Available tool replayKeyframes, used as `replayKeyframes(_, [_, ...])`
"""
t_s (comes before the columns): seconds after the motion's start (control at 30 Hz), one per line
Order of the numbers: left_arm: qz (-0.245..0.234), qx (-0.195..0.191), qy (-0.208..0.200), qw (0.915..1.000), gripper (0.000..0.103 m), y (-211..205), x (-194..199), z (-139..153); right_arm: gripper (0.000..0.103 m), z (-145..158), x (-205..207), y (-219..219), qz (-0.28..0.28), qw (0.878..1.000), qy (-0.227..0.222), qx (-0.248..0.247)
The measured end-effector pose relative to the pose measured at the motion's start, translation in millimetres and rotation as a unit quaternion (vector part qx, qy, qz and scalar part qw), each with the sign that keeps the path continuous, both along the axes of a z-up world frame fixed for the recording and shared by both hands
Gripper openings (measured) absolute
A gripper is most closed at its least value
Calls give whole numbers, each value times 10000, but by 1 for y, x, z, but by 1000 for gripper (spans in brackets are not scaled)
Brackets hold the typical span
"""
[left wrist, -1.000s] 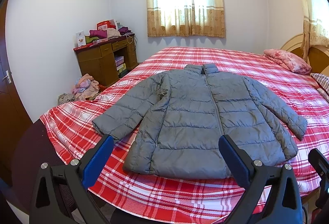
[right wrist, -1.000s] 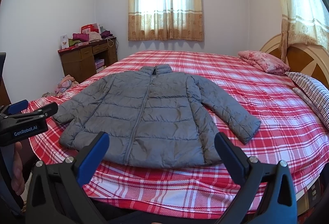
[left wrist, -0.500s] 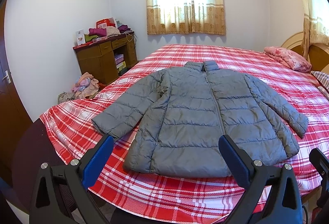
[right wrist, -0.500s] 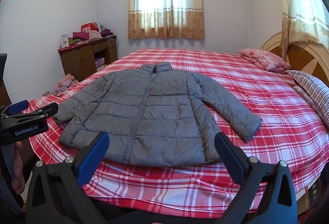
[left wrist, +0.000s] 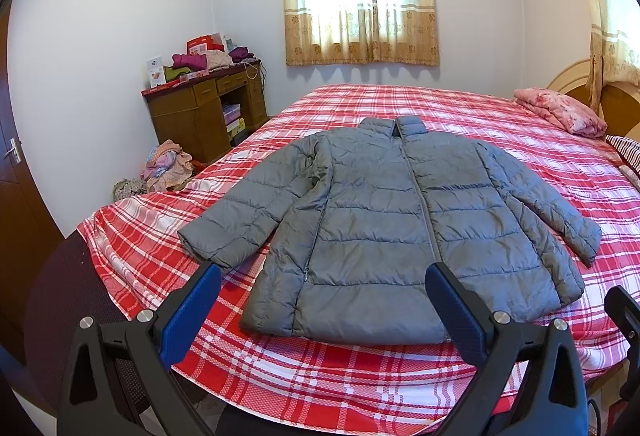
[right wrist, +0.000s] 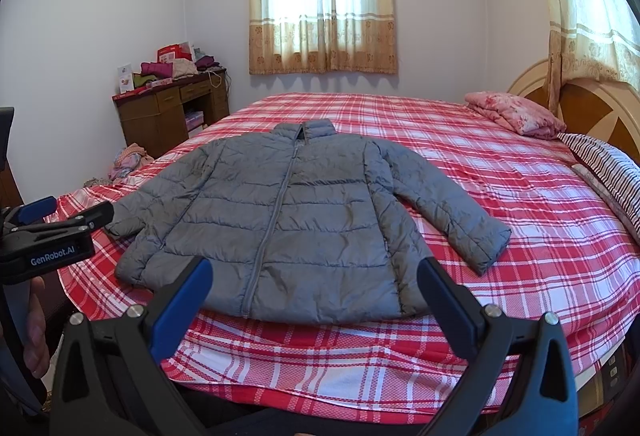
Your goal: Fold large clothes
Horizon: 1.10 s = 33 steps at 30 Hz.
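A grey quilted puffer jacket (left wrist: 384, 220) (right wrist: 288, 220) lies flat and zipped on the red plaid bed (left wrist: 400, 376) (right wrist: 540, 244), collar toward the window, both sleeves spread out to the sides. My left gripper (left wrist: 324, 272) hovers open just short of the jacket's hem, with nothing between its blue pads. My right gripper (right wrist: 312, 268) is likewise open and held before the hem, a little further right. In the right wrist view the left gripper shows from the side at the far left edge, with a hand beneath it.
A folded pink quilt (left wrist: 560, 112) and a striped pillow (right wrist: 612, 176) lie by the wooden headboard (right wrist: 600, 112). A cluttered wooden desk (left wrist: 204, 112) stands by the left wall, with a heap of clothes (left wrist: 168, 166) on the floor. A dark door (left wrist: 16, 172) is at far left.
Both views have tipped slightly downward, so the jacket sits a little higher in frame. The jacket has not moved and both grippers stay open.
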State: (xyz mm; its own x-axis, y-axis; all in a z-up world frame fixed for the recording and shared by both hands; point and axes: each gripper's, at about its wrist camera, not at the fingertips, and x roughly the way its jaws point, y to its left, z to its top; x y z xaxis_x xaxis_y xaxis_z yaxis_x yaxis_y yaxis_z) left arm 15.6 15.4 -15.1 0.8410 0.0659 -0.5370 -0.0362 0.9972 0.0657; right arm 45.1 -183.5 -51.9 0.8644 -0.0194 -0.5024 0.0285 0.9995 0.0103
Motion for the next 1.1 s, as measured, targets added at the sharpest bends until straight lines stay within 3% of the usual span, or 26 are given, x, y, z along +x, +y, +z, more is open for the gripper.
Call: replayKeyframes(1.1, [-88,80,147,9998,102,-1,7,-10,103,-12,7,-3,-28,9999,129,77])
